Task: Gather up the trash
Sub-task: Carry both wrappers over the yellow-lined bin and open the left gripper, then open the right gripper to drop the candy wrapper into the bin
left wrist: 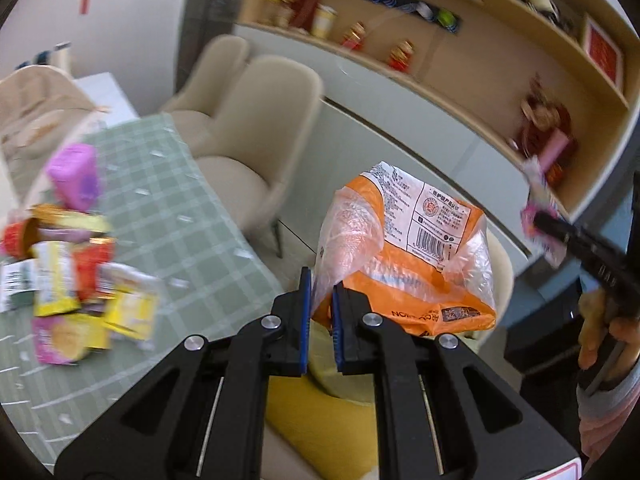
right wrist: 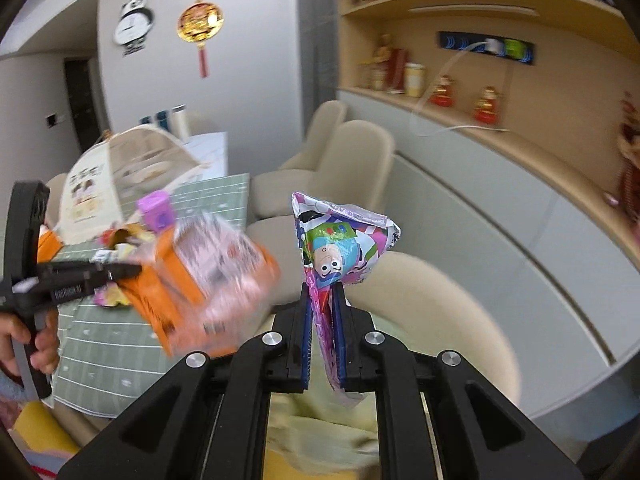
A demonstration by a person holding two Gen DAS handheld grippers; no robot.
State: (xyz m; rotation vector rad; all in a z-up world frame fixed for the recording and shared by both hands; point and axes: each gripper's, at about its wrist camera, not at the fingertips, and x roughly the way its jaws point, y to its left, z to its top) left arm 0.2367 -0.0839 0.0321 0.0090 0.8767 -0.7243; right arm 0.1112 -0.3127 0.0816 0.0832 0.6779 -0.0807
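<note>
The left tongs [left wrist: 321,280] are narrowed onto the clear plastic edge of an orange bag [left wrist: 404,248]; the bag stands up and out ahead of the blue pads, off the table. The right tongs [right wrist: 323,292] are pinched on the crimped tail of a cartoon wrapper [right wrist: 340,236], which balloons above their tips, with a loose strip hanging down between the jaws toward the camera. In the right wrist view the orange bag [right wrist: 208,276] shows blurred to the left of the right tongs, gripped by the left tongs [right wrist: 132,270], which a hand [right wrist: 24,340] holds.

Both pieces look like empty film packaging: very light, soft, crinkly and slick. Neither should strain a grip, but thin film can slide out of flat pads, so a hold on a doubled seam or a bunched fold seems safer than one on a single layer. The orange bag appears held only by a thin transparent flap, so it may swing or slip; a deeper bite would steady it. The wrapper's seam grip looks firmer.

More wrappers [left wrist: 80,280] lie heaped on the green checked table [left wrist: 180,220], to the left of the left tongs; a purple cup [left wrist: 74,176] stands behind them. They seem equally light, best taken by an edge or corner. No bin is visible.
</note>
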